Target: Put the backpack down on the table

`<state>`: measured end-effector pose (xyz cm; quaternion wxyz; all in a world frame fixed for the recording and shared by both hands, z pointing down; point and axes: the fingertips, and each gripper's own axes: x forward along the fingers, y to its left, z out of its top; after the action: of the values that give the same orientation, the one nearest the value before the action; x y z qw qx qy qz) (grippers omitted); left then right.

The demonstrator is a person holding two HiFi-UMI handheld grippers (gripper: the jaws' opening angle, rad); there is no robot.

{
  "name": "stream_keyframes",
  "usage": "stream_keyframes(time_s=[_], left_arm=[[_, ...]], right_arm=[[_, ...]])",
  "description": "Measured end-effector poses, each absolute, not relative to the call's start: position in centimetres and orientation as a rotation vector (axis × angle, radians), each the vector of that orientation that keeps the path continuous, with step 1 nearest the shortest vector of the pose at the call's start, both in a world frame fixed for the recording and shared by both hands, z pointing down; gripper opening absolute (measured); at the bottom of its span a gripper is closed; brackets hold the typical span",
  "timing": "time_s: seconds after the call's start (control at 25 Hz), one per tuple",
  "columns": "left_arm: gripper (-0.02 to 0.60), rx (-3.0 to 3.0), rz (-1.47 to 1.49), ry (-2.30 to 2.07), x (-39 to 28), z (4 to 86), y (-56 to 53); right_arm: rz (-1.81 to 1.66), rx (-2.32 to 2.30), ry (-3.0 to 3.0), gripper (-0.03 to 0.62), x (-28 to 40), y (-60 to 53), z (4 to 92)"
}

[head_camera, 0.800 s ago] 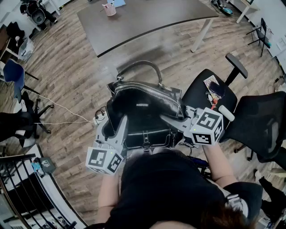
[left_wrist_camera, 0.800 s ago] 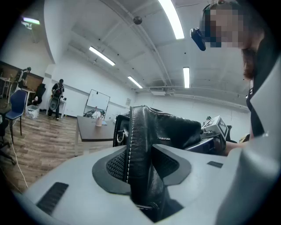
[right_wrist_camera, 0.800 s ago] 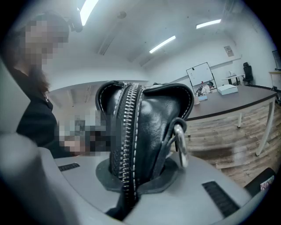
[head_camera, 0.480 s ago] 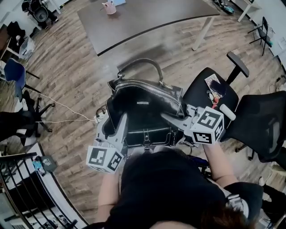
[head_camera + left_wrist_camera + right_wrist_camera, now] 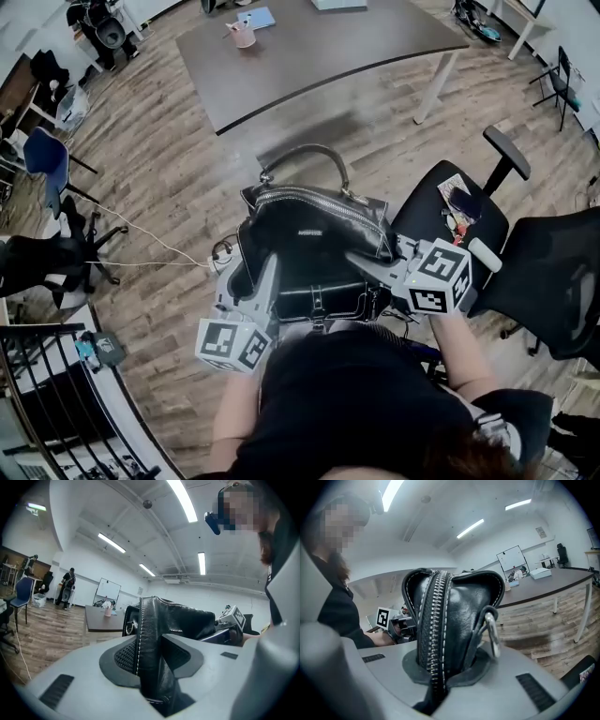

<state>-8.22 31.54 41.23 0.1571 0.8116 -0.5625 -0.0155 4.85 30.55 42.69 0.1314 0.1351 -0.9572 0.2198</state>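
Shifted a touch right and down in the head view since the earlier frame, that's the backpack and both grippers together, and more of the far end of the surface has come into sight.

Left gripper (image 5: 151, 660) first: its fingers (image 5: 121, 656) are clamped on a stitched fold of black leather at the backpack's (image 5: 314, 234) side, with the material standing up between the pads. Right gripper (image 5: 440, 670) now: its fingers (image 5: 480, 667) are nearly together, pinching the zip edge (image 5: 433, 620) at the other side, and a metal ring (image 5: 492, 632) hangs just beside the grip. So it's a two-sided hold, with the bag carried level between the grippers and close to the person's body.

Where is it? Up in the air over the wooden floor (image 5: 169, 178), top handle (image 5: 305, 155) arching upward, an office chair (image 5: 450, 211) just to its right. The surface (image 5: 319, 66) lies ahead, apart from the bag, with a strip of floor between. A pink cup (image 5: 242, 36) sits at its far end.

By my reading, the pick-up is done and the carry is under way. Still to come: close that gap, bring the bag over the near edge, lower it until the base rests, then release both grips.
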Motion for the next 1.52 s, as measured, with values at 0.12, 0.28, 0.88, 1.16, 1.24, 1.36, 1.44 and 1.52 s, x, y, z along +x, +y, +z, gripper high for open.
stream_keyframes(time_s=[0.12,0.28,0.88,1.16,1.24,1.36,1.44,1.52], left_arm=[[0.158,2.320,-0.040,-1.618,-7.8,41.4,31.3],[0.158,2.325,-0.051,-1.637,-7.4,41.1,30.1],[0.158,2.288,-0.053,-1.707,-6.3,40.9,28.2],[0.156,2.325,-0.023,-1.699,-7.2,40.9,25.5],[0.156,2.346,-0.022,-1.682,-7.6,40.9,24.2],[0.156,2.370,-0.030,-1.648,-8.4,41.2,22.0],[0.156,2.382,-0.030,-1.623,-9.1,41.3,20.5],[0.156,2.389,-0.035,-1.601,-9.9,41.2,19.2]], right_arm=[[0.644,0.379,-2.781,0.034,5.2,30.3,42.9],[0.630,0.369,-2.789,0.034,5.7,29.1,42.6],[0.591,0.310,-2.810,0.034,6.6,26.3,42.4],[0.638,0.352,-2.821,0.034,5.7,24.1,42.6],[0.643,0.376,-2.823,0.034,5.4,23.1,42.7],[0.639,0.421,-2.820,0.035,4.6,21.2,42.9],[0.647,0.452,-2.813,0.034,4.0,20.0,43.0],[0.656,0.472,-2.805,0.034,3.2,18.8,42.9]])
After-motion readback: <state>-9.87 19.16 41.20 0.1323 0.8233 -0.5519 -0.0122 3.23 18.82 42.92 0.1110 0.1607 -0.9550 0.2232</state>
